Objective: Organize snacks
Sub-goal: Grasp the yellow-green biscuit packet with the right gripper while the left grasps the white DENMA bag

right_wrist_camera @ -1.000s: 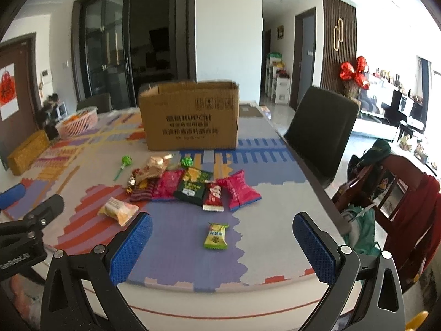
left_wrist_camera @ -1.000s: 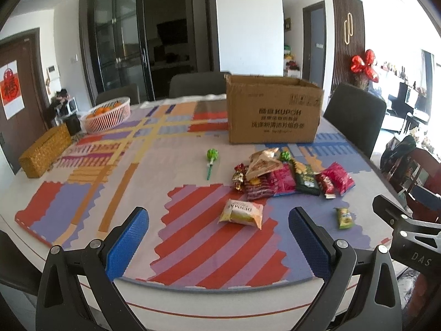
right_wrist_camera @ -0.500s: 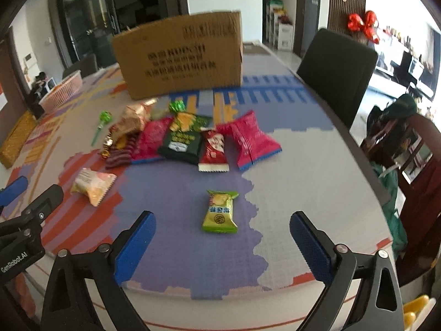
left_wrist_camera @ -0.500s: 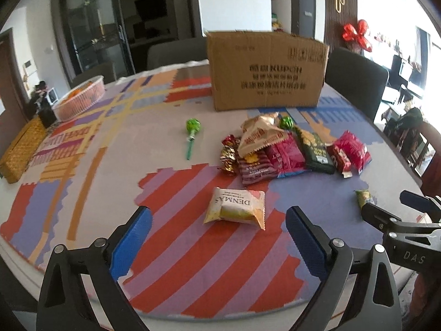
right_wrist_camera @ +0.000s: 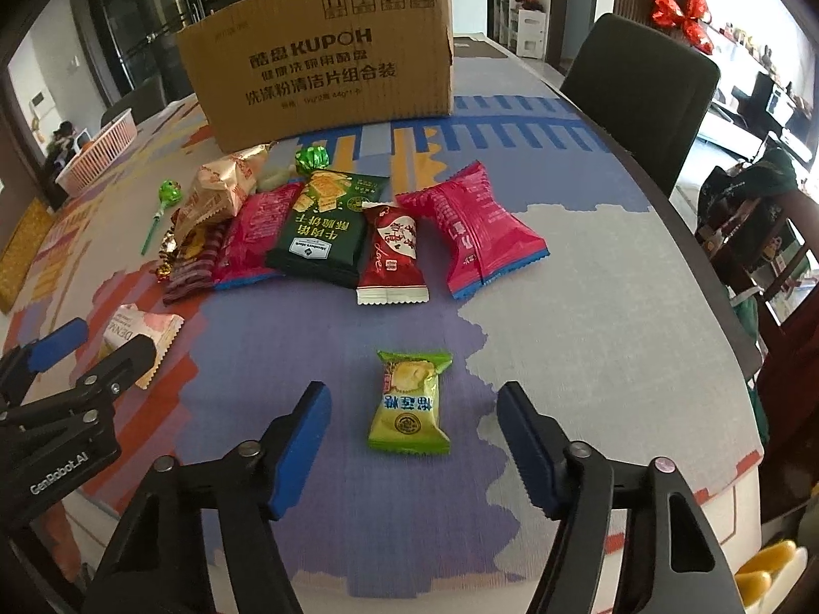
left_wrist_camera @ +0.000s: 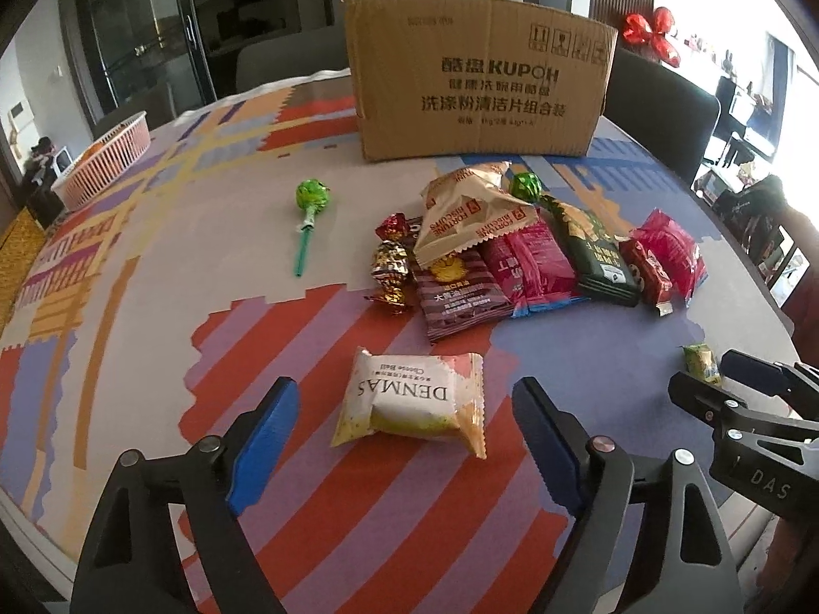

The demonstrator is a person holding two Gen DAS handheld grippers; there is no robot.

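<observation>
Daylight is pouring in from the windows [left_wrist_camera: 768, 46] on the right, blowing that side out to near white in both views, while the dark glass doors [left_wrist_camera: 153, 36] at the left are staying dim. The desk [right_wrist_camera: 588, 266] is sitting evenly lit, with soft shadows falling under the wrappers. Fisheye distortion is bending the edges and black vignetting is filling the corners; the centre is staying sharp.
</observation>
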